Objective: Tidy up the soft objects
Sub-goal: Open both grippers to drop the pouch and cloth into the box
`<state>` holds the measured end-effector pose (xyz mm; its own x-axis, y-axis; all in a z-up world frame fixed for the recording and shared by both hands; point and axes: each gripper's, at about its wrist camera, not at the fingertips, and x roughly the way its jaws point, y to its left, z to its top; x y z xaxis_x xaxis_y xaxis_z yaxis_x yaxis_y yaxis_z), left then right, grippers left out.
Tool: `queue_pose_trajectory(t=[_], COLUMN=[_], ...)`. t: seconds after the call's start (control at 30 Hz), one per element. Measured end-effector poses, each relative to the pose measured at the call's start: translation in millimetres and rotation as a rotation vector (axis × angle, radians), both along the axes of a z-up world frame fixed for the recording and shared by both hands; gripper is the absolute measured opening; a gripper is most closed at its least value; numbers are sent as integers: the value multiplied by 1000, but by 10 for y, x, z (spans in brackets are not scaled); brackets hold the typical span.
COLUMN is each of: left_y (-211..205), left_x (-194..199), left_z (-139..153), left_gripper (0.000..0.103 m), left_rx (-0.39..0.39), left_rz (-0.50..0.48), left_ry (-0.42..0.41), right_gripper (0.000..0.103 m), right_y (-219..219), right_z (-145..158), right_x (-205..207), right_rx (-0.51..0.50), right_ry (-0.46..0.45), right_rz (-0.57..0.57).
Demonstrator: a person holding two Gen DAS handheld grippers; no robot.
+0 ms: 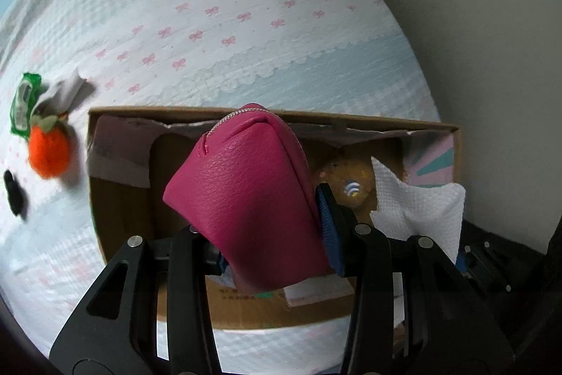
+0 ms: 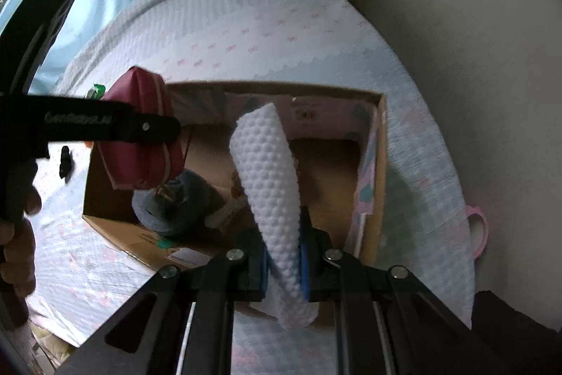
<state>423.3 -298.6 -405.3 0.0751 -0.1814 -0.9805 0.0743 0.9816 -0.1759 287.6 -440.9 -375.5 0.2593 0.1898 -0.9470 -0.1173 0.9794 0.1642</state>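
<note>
My left gripper (image 1: 270,234) is shut on a magenta zip pouch (image 1: 246,199) and holds it above the open cardboard box (image 1: 105,199) on the bed. The pouch (image 2: 140,129) also shows in the right wrist view, at the box's left side. My right gripper (image 2: 284,266) is shut on a white dimpled cloth (image 2: 270,171) and holds it over the box (image 2: 381,164); the cloth also shows in the left wrist view (image 1: 418,206). In the box lie a yellow plush (image 1: 347,185) and a grey soft item (image 2: 182,199).
On the bedspread (image 1: 246,41) left of the box lie an orange plush fruit (image 1: 47,150), a green packet (image 1: 23,104), a grey cloth (image 1: 66,90) and a small black item (image 1: 14,195). A wall (image 1: 474,23) stands close on the right. A pink loop (image 2: 479,231) hangs at the bed's right edge.
</note>
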Motion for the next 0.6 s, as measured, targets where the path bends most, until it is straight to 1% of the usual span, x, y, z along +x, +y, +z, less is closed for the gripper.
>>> queue_pose_trajectory(t=[0.03,0.07,0.1,0.13,0.17,0.2,0.23,0.3,0.43,0.5,0.6], left_y=[12,26,35,50,69,85,100,147,281,340,398], left_x=[13,19,20,6,-8,-17,-36,-69,-129,-162,-218], left_z=[6,19,37,61,86,109,135,159,187,217,288], left_gripper=[44,53,68,90,103,103,103,103,103,103,103], left_rx=[-18,-39,-40,-34,-27,-13,9,53,49,41,33], left_rz=[1,-2,-5,-6,-7,-11,-20,-41,-25,-12,-1], left_ry=[0,6,2,1,-6,-24,-38,-41,-44,-49,-64], right_gripper=[13,13,13,19,28,64,103,103,103,103,103], right_y=[6,8,11,13,26,44,61,87,115,122,133], right_z=[-18,-39,-54,-71,-60,-49,-43,-35,-21,26,93], right_x=[-5,-1,-6,-8,-25,-38,-46,-81,-130,-152,-160], right_rx=[-3,-1,8,17,25,32,48,70,73,65,57], right_ry=[-5,-8,-12,-16,-29,-38,-43,-51,-76,-110,-121], right_rz=[-2,-5,-5,-2,2,8,19,43,49,44,38])
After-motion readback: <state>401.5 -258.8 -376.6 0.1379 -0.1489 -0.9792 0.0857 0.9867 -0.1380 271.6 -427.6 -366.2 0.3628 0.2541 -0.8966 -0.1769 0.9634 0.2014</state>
